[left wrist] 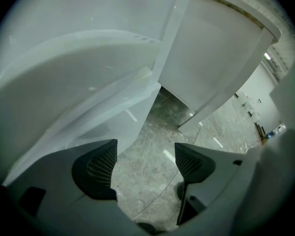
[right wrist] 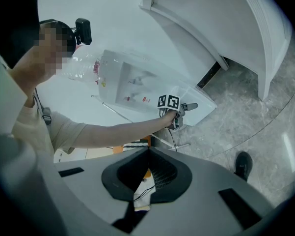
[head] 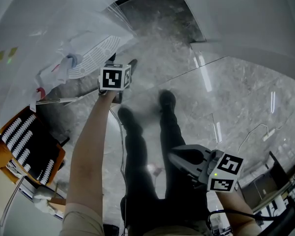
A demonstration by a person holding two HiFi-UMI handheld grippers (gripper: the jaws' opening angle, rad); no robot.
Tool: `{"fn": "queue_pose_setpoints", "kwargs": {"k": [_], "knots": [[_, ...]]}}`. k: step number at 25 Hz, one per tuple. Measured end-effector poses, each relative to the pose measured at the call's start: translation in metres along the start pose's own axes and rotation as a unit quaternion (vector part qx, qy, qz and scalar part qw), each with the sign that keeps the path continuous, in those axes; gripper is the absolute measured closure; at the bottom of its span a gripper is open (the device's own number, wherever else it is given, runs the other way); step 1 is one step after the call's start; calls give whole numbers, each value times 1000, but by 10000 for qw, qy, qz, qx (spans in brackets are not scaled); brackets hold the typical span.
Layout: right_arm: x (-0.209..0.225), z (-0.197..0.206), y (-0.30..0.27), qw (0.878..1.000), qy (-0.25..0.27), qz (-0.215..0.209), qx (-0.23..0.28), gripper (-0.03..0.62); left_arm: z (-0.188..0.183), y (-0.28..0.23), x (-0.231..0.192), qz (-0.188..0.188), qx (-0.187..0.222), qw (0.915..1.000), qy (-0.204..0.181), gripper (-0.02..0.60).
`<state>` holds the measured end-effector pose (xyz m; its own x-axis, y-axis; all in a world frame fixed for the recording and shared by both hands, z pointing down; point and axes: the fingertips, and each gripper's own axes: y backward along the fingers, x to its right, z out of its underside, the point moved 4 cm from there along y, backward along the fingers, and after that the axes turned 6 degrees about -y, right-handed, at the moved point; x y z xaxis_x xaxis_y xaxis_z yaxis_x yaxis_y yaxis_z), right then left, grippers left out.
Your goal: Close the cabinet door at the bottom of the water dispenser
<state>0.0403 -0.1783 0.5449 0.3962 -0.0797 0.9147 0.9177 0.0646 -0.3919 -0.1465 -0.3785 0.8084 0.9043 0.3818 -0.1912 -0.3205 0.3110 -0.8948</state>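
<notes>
1. I see the water dispenser (right wrist: 137, 85) standing white against the wall, with a clear bottle (right wrist: 81, 63) on its top.
2. The cabinet door (right wrist: 203, 102) is on the low part of the water dispenser. I cannot tell if it is shut or ajar.
3. My left gripper (head: 126, 67) is held out on a straight arm, right by the bottom of the water dispenser.
4. In the left gripper view, its two fingers are wide apart. Nothing is between them, and I only see grey floor there.
5. In that same view, the smooth white side of the water dispenser fills the space next to the left finger (left wrist: 95, 168).
6. My right gripper (head: 176, 157) hangs low by my leg, well away from the water dispenser.
7. In the right gripper view, its two fingers are pressed together. They hold nothing.
8. A white tray with slots (head: 91, 58) sticks out from the water dispenser, just above my left gripper in the head view.
9. The floor (head: 226, 92) in front of the water dispenser is shiny grey stone. My two black shoes (head: 167, 98) stand on it.
10. A tall white counter (right wrist: 226, 28) stands near the water dispenser, on the far side of the floor.
11. An orange thing with black and white stripes (head: 24, 141) sits beside the water dispenser, close to the wall.
</notes>
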Motion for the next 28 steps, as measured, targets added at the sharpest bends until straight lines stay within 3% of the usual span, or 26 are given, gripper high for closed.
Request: {"fn": "queue_pose_setpoints", "kwargs": {"k": [5, 10, 14, 19, 24, 28], "knots": [[1, 0, 1, 10000, 15, 26, -13, 582, 1, -1, -2, -127, 8, 9998, -135, 241], [-1, -2, 2, 10000, 44, 31, 81, 582, 7, 3, 1, -25, -84, 10000, -12, 241], [-9, -12, -1, 9988, 110, -339, 345, 582, 19, 23, 7, 87, -140, 9999, -35, 241], [-25, -42, 5, 9946, 95, -785, 674, 582, 25, 82, 27, 215, 90, 9997, 46, 241], [-78, -72, 6, 9902, 357, -1094, 793, 582, 8, 166, 45, 363, 430, 9983, 127, 241], [-125, -89, 19, 9873, 545, -1276, 775, 582, -5, 228, 68, 649, 559, 9950, 520, 241]]}}
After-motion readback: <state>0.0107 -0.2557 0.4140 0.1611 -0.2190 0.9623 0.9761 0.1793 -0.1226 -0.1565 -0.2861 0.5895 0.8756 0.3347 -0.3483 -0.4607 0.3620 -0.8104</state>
